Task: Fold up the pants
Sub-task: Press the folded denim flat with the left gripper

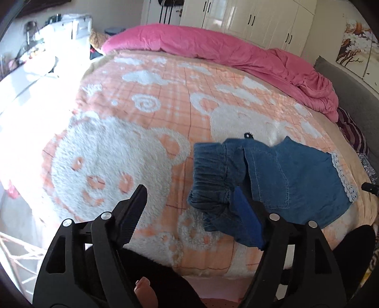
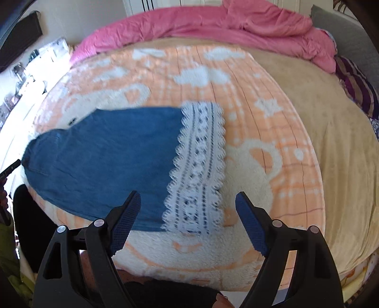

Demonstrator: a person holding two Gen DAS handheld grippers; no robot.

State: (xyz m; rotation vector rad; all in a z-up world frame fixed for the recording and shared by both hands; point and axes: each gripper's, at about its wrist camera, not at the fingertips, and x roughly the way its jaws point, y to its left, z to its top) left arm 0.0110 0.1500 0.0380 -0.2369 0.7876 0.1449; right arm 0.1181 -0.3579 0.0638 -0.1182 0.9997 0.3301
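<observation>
Small blue denim pants with a white lace hem lie on the orange and white bear blanket. The gathered waistband is toward the left, partly bunched. My left gripper is open, its right finger beside the waistband. In the right wrist view the pants lie flat with the lace hem toward the right. My right gripper is open just above the lace hem at the near edge.
A pink duvet is heaped along the bed's far side. A grey headboard and striped pillows are at the right. White wardrobes stand behind. A cluttered white desk stands to the left.
</observation>
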